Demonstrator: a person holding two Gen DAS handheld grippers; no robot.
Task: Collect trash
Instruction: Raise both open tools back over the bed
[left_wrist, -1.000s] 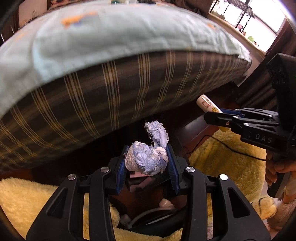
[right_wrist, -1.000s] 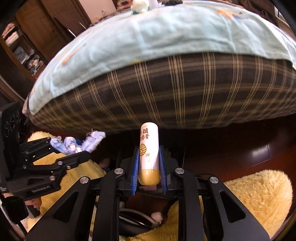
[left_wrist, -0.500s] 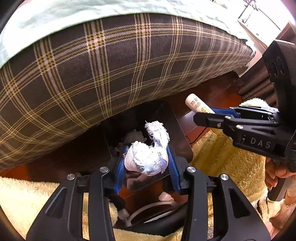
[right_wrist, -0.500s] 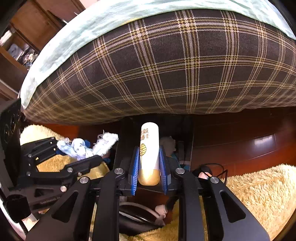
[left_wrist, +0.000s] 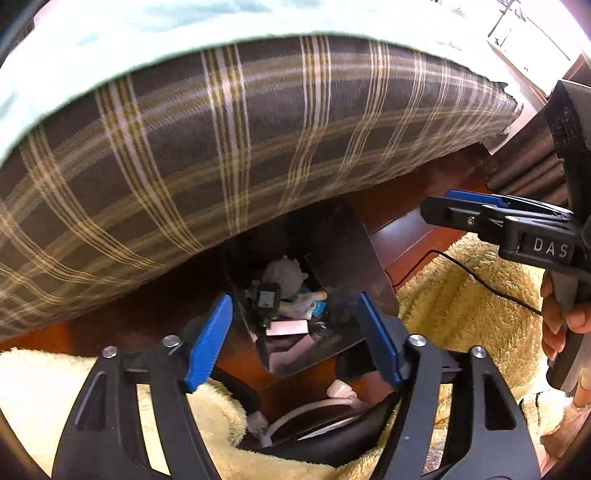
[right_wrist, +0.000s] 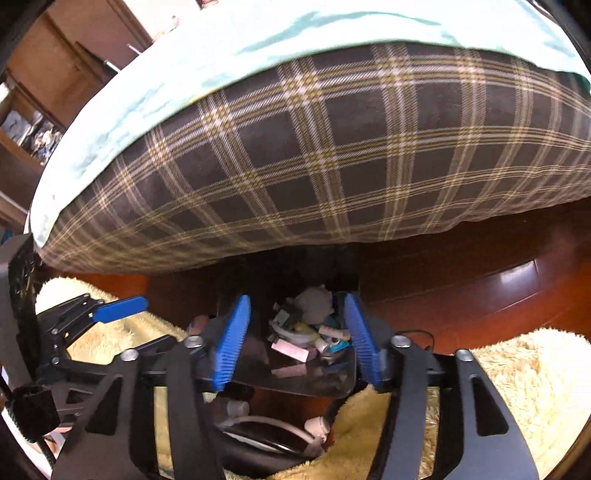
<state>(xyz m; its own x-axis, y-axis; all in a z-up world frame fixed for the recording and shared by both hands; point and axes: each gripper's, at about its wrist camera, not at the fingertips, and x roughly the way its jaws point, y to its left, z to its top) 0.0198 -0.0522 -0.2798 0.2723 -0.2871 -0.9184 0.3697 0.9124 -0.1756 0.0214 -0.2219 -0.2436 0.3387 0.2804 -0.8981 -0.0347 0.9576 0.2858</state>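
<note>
We see both grippers, left (left_wrist: 295, 332) and right (right_wrist: 295, 336), just opening, empty over the bin (left_wrist: 354, 258), whose tube (right_wrist: 334, 332) only our right view shows.

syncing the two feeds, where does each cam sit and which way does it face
Left wrist: on the left gripper, aimed steeply down into the trash bin; the right gripper and a hand show.
Right wrist: on the right gripper, aimed down into the same bin; the left gripper shows.
Shared: bin, plaid bedding, yellow rug.

Plaid mattress (left_wrist: 229, 155) overhangs the bin (left_wrist: 354, 258), narrowing access.
</note>
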